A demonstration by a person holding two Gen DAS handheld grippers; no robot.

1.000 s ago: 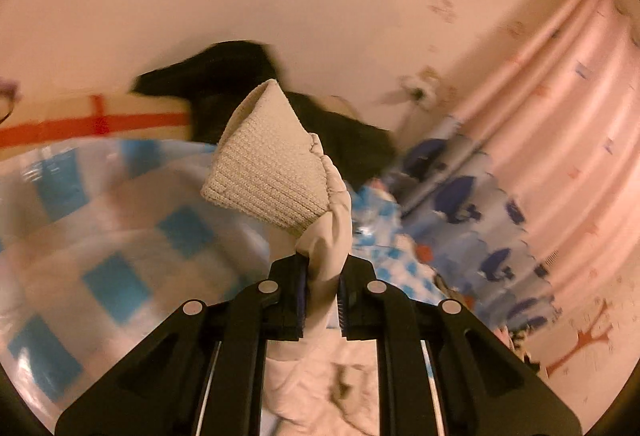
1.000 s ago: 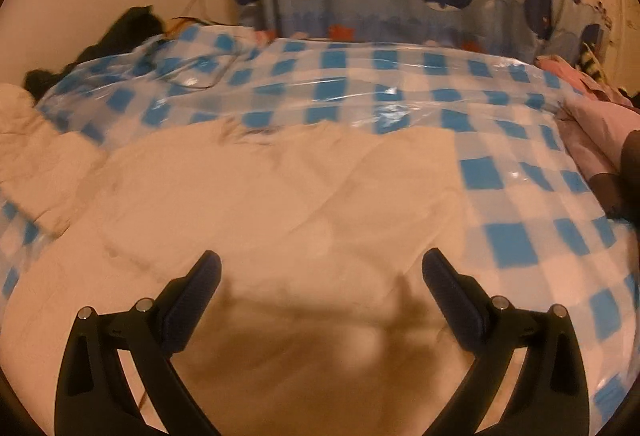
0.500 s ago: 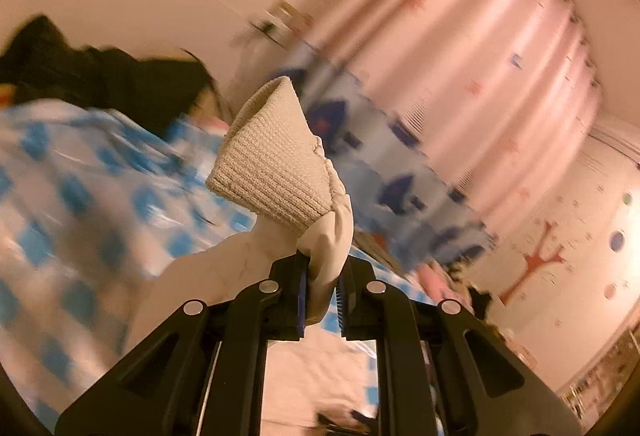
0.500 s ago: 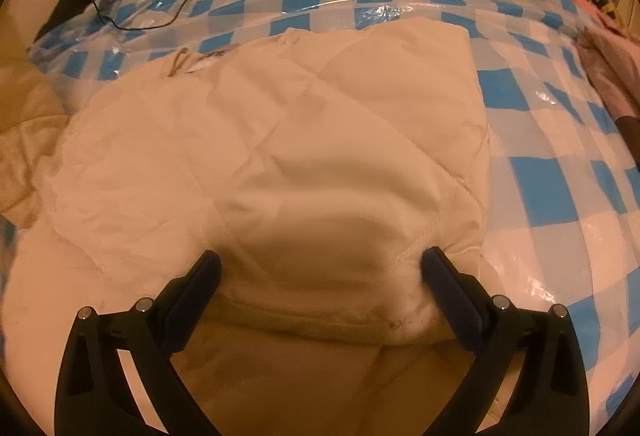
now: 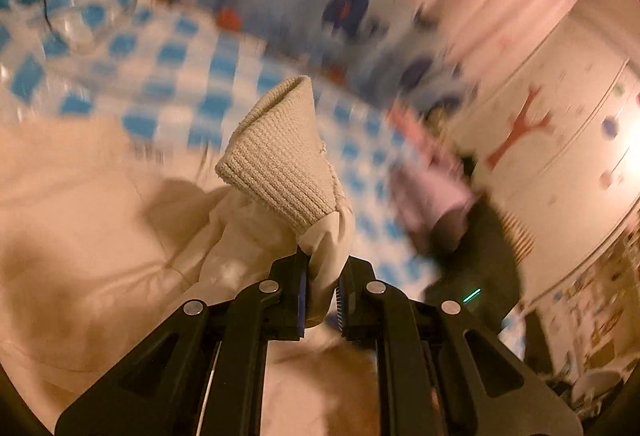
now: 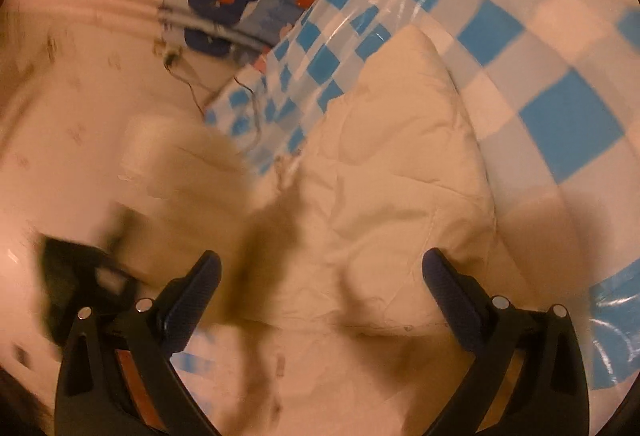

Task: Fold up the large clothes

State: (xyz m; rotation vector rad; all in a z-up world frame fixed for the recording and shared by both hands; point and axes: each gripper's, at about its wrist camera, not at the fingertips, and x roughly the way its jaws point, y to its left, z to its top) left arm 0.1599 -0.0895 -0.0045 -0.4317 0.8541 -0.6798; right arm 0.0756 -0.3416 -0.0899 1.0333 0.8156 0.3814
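Carrying the sleeve's ribbed cuff [image 5: 280, 160], clenched in my left gripper [image 5: 322, 298], I should lay it flat on the cream jacket [image 6: 392, 172] spread over the checked bed; right gripper [image 6: 320, 276] hangs released.

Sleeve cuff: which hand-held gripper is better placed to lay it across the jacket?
Left. The left hand-held gripper is shut on the sleeve behind the ribbed cuff. The right hand-held gripper is open and empty above the white jacket.

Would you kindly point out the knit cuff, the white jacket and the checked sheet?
knit cuff [image 5: 280, 160]: left wrist view, middle of the ribbing.
white jacket [image 6: 400, 176]: right wrist view, quilted panel.
checked sheet [image 6: 568, 124]: right wrist view, blue square.
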